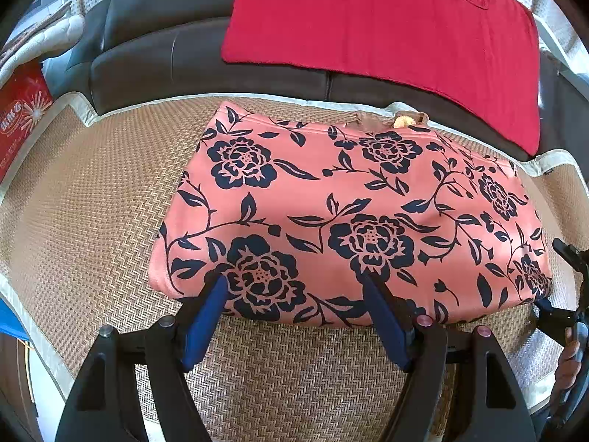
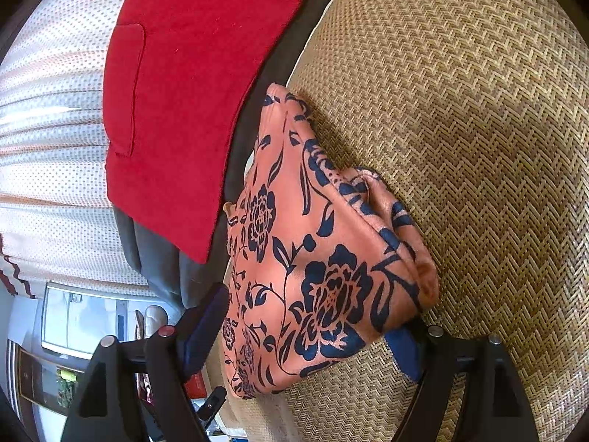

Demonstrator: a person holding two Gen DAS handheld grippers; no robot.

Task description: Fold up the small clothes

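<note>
A pink garment with dark blue flowers lies folded on a woven rattan mat. My left gripper is open, its blue fingers spread at the garment's near edge, their tips touching or just over it. In the right wrist view the same garment fills the space between the spread blue fingers of my right gripper; the jaws stand wide and one finger lies under the cloth's folded corner. The right gripper also shows at the right edge of the left wrist view.
A red cloth lies over the dark sofa back behind the mat. A red box stands at the left. The mat's pale border runs along its edge. A dotted white curtain hangs beyond the sofa.
</note>
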